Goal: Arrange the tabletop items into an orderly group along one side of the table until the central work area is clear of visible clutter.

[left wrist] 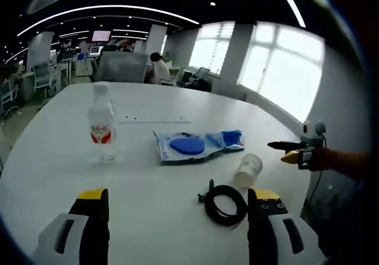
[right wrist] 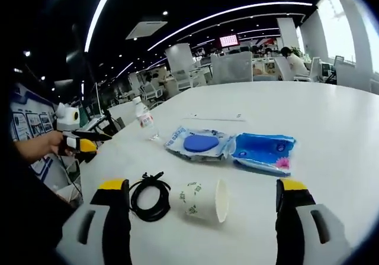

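Right now both hand-held grippers hover wide and empty. Nearest the right hand-held gripper [right wrist: 201, 209], the tipped paper cup [right wrist: 201, 201] lies beside the coiled cable [right wrist: 150, 196] on the table [right wrist: 331, 129]; grasp its wall gently to avoid crushing.

Both views face each other low across the white table [left wrist: 148, 182], sharing its clutter.

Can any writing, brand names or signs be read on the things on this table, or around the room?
None reads clearly.
Water bottle label: red mark, characters blurred.
Paper cup: green print, too small.
Blue packets: lettering blurred.
Hanging screen: pink, illegible.
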